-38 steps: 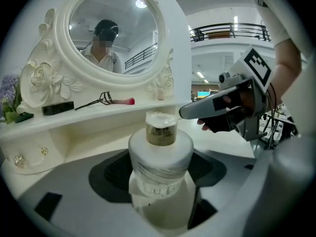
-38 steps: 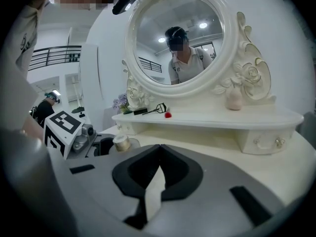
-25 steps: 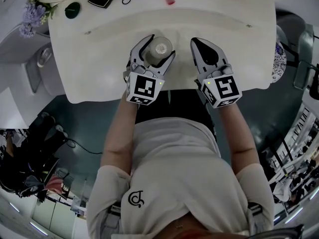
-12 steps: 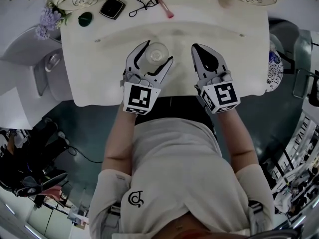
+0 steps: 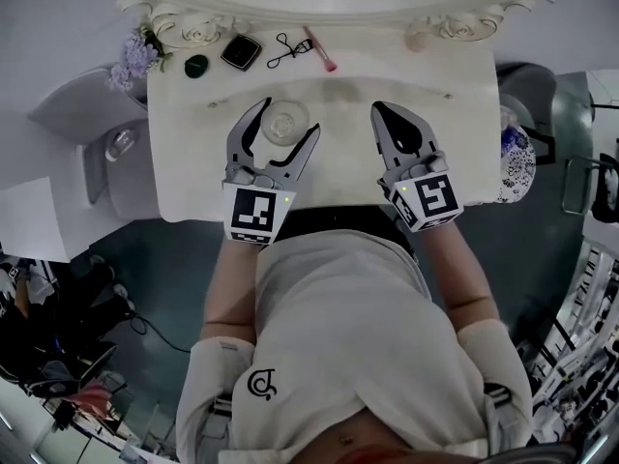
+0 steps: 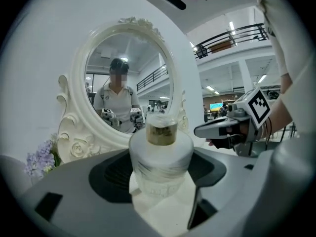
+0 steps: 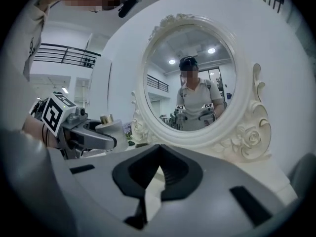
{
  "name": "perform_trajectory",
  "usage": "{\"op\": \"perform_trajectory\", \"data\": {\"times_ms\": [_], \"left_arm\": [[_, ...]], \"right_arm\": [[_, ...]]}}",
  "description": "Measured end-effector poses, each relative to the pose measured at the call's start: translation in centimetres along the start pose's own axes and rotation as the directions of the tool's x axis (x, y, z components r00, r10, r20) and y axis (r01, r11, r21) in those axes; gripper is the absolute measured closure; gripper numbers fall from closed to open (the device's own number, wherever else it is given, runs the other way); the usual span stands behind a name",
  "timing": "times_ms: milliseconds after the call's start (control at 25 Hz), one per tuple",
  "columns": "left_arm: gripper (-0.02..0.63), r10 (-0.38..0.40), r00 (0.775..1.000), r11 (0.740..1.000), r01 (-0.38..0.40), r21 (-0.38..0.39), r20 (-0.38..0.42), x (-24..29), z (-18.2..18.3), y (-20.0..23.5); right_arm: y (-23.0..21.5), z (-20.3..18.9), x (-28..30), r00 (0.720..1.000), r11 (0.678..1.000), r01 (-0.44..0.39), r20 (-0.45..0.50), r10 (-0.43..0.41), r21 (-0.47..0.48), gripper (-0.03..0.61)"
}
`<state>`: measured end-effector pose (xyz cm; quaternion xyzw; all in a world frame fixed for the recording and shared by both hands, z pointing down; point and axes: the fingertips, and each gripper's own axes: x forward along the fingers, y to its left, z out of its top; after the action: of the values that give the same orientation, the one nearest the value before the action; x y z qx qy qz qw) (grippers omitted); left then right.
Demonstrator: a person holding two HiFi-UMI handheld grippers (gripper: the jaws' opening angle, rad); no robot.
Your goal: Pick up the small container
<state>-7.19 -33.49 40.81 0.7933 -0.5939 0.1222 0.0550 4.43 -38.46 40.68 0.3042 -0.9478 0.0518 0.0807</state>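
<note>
The small container (image 5: 284, 124), a whitish jar with a tan top, sits between the jaws of my left gripper (image 5: 288, 116) over the middle of the white dressing table (image 5: 445, 153). In the left gripper view the small container (image 6: 160, 152) fills the gap and both pads of the left gripper (image 6: 160, 172) lie against its sides. Whether it rests on the table I cannot tell. My right gripper (image 5: 379, 107) is to its right, shut and empty. In the right gripper view, the right gripper (image 7: 155, 169) has its pads together.
An ornate oval mirror (image 7: 190, 83) stands at the table's back. Along the back edge lie purple flowers (image 5: 135, 56), a green object (image 5: 196, 65), a black compact (image 5: 240, 51), an eyelash curler (image 5: 285, 48) and a pink brush (image 5: 319, 48). The person's body presses against the front edge.
The head view has pulled back and shows more of the table's back. My left gripper has drifted slightly left with the container still between its jaws, widening the gap to the right gripper.
</note>
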Motion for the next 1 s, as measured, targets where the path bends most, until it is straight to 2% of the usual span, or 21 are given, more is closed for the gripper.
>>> {"op": "perform_trajectory", "data": {"times_ms": [360, 640, 1000], "left_arm": [[0.268, 0.064, 0.992, 0.998, -0.064, 0.002, 0.107, -4.7, 6.0, 1.9], [0.268, 0.078, 0.988, 0.997, -0.078, -0.007, 0.131, -7.0, 7.3, 2.4], [0.268, 0.072, 0.989, 0.997, -0.073, 0.001, 0.129, -7.6, 7.1, 2.2]], "right_arm": [[1.3, 5.9, -2.5, 0.993, 0.997, 0.026, 0.119, -0.017, -0.078, 0.571], [2.4, 7.6, -3.4, 0.987, 0.996, 0.038, 0.16, -0.024, -0.084, 0.572], [3.9, 7.4, -3.3, 0.987, 0.997, 0.008, 0.161, 0.005, -0.08, 0.574]]}}
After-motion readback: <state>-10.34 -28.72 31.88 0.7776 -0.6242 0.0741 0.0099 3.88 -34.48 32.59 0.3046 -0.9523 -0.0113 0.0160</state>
